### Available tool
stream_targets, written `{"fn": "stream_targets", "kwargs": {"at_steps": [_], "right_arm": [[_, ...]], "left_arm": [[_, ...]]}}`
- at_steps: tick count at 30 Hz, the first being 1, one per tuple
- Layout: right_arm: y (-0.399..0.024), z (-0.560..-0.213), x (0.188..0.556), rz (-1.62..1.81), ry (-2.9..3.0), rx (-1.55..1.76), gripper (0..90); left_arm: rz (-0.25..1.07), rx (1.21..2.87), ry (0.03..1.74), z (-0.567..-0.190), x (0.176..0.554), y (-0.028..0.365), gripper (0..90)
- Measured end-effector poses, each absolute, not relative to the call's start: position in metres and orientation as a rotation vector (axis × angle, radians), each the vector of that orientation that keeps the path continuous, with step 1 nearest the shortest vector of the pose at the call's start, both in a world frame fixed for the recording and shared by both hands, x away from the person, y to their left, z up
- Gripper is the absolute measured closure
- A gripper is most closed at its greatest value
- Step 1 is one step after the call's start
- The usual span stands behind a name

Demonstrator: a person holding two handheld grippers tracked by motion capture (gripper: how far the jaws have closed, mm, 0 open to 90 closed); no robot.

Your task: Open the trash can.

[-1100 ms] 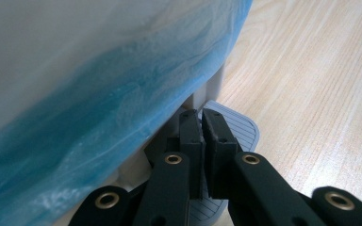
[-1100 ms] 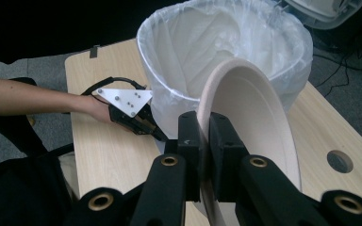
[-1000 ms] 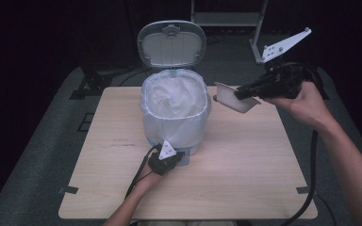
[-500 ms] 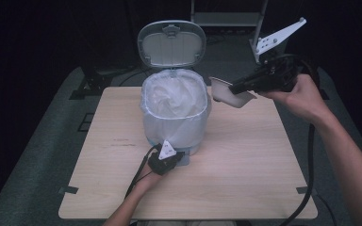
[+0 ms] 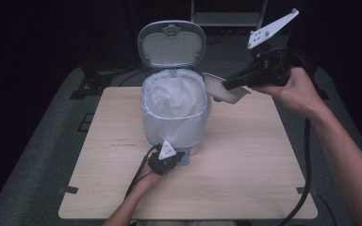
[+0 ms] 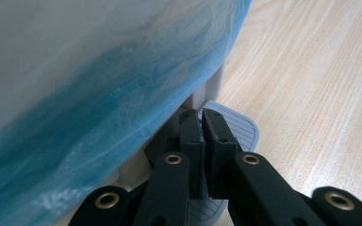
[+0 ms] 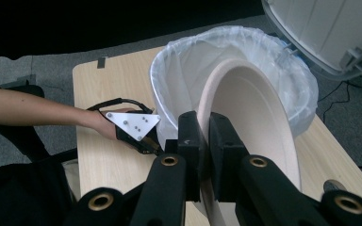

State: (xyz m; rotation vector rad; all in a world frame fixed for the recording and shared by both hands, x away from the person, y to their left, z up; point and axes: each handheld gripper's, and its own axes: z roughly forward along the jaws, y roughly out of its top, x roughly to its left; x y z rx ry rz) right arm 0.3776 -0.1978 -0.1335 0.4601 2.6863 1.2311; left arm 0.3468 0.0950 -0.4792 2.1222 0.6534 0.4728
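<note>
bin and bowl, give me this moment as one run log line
left gripper: shut, pressing pedal | bin: lid open, bag-lined | right gripper: shut on bowl rim, tilted beside bin | bowl not yet in bin

Bin (image 5: 174, 127) base hidden behind the liner bag (image 5: 169, 101) overhang and the left gripper (image 5: 166, 161) in the high view. In the left gripper view the pedal (image 6: 238, 127) is half covered by the closed jaws, its near end cut off at the bottom edge; bag fills upper left, blurred up close. Bowl (image 7: 259, 136) in the right gripper view: lower rim hidden behind the jaws, cut by bottom edge. Lid (image 7: 330, 28) cropped at top right. Bin's inside too washed out to tell contents. Right forearm runs off the high view's bottom right.
</note>
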Motion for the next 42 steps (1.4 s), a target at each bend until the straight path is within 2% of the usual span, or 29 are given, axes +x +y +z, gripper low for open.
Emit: {"fn": "stream_targets", "kwargs": {"at_steps": [25, 42], "right_arm": [[-0.143, -0.117, 0.388, 1.219, 2.723, 0.337, 83.5], [-0.107, -0.127, 0.408, 1.195, 2.772, 0.306, 83.5]], "left_arm": [[0.471, 2.122, 0.652, -0.479, 0.347, 0.095, 87.8], [0.47, 2.122, 0.65, -0.479, 0.347, 0.095, 87.7]]}}
